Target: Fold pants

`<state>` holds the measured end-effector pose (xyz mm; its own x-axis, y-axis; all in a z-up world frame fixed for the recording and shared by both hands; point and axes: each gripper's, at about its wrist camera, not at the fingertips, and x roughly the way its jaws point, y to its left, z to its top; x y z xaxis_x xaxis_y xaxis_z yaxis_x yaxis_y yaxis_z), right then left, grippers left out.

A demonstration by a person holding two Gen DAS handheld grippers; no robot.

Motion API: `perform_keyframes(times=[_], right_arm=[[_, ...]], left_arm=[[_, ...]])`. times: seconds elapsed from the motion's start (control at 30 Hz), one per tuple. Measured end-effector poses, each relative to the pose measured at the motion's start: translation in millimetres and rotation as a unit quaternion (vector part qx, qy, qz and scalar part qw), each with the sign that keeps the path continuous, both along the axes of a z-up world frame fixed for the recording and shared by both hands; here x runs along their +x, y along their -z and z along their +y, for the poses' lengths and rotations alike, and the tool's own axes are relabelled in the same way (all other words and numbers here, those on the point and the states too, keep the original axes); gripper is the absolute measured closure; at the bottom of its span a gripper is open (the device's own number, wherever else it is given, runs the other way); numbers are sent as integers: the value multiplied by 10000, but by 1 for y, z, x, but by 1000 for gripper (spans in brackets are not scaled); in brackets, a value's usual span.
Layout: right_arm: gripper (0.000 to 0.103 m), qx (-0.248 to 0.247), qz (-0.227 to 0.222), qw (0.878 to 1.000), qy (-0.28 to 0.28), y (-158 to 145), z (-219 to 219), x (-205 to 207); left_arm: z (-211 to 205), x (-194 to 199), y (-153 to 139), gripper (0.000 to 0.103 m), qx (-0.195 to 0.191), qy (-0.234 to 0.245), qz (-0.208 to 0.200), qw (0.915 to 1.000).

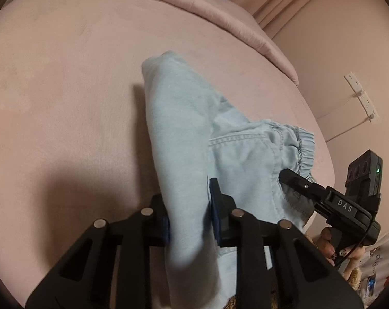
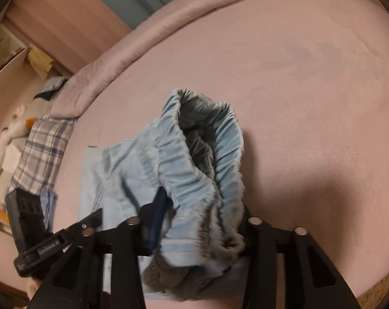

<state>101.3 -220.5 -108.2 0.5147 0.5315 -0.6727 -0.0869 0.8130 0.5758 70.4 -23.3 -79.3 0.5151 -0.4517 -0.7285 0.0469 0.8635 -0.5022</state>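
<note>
On the pink bed (image 1: 65, 82), near its front edge, the light blue pants (image 1: 184, 118) lie bunched, one leg running away toward the rumpled blanket (image 1: 184, 2) at the far edge and the elastic waistband (image 2: 194, 170) gathered toward the right-hand side. The left gripper (image 1: 188, 213) is clenched on the leg fabric, its blue pads pinching a thick fold; the right gripper (image 2: 197, 221) is grasping the waistband, cloth bulging up between its fingers. This looks like the pick-up step: both ends are caught so the garment can be raised and spread before any fold is made. The next move likely calls for lifting both hands together and drawing them apart to pull the cloth taut, then laying it flat. Room is generous toward the middle and far edge of the bed, which is bare; the front edge and the right-hand edge sit close, so the spread should go inward, away from the plaid cloth (image 2: 42, 149) at the bed's left side.
</note>
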Motion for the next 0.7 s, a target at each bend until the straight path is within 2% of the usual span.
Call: perform_keyframes(times=[0.2, 0.37, 0.53, 0.7], right_arm=[[64, -208, -511, 9983, -159, -43, 13, -7], [64, -467, -954, 9937, -359, -72, 32, 13], [64, -726, -1073, 9898, -589, -77, 59, 47], [64, -853, -808, 9902, -753, -54, 80, 81]], left_arm=[[14, -5, -44, 80, 174, -28, -563, 9983], [30, 12, -60, 80, 465, -291, -760, 9956], [44, 36, -57, 80, 811, -571, -824, 9916], [43, 69, -26, 80, 1063, -726, -485, 9905]])
